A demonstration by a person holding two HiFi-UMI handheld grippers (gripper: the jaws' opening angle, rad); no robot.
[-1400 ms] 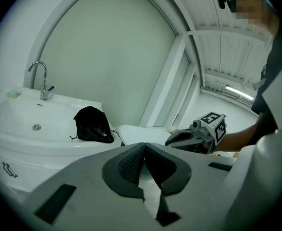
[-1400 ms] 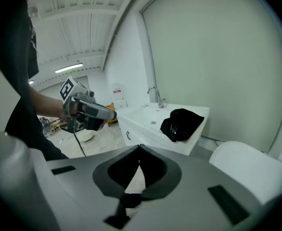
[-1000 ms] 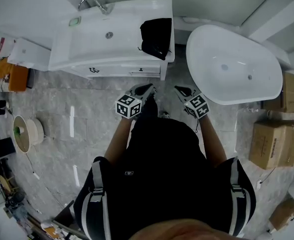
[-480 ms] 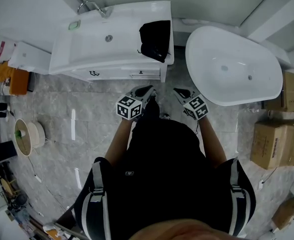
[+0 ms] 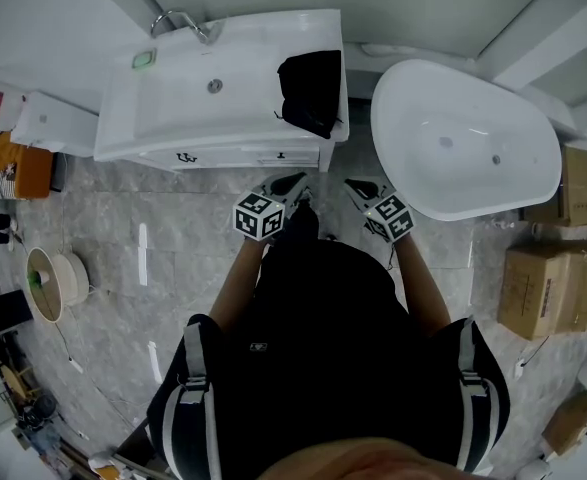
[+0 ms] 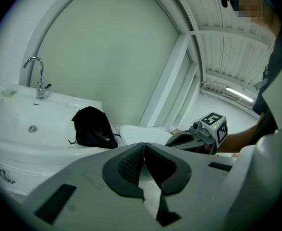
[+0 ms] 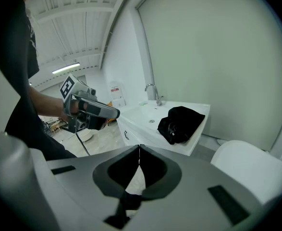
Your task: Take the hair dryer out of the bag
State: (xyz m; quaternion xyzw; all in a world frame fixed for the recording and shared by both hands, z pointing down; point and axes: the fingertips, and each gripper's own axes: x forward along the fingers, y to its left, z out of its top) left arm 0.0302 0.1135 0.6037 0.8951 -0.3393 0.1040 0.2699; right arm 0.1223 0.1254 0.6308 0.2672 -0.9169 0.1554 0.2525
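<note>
**Item:** bag (image 5: 311, 90). Black, soft cloth, slumped in a heap
**Location:** right end of the white washbasin counter (image 5: 173, 118), beside the bowl, with the tap (image 5: 178, 18) at the far left corner
**Contents:** hair dryer not visible in any view; judged to be inside the bag
**Fittings:** a thin cord trails from the bag's lower left edge; the mouth cannot be made out

**Left gripper** (image 6: 143, 146): jaws pressed together, nothing between them
**Right gripper** (image 7: 139, 150): jaws likewise together and empty
**Position:** both are held side by side in front of the person, short of the counter and well apart from the bag

**Handling, as judged:**
- Bag: light and limp. It will crumple and slide on the glossy counter rather than hold its shape
- Dryer: probably rigid, heavier than the bag, smooth-shelled and liable to slip. Its flex may snag on the cloth

**Suggested hold:** one gripper pinches a fold of cloth near the mouth to anchor the bag; the other takes the dryer by its handle, not its nozzle
</note>
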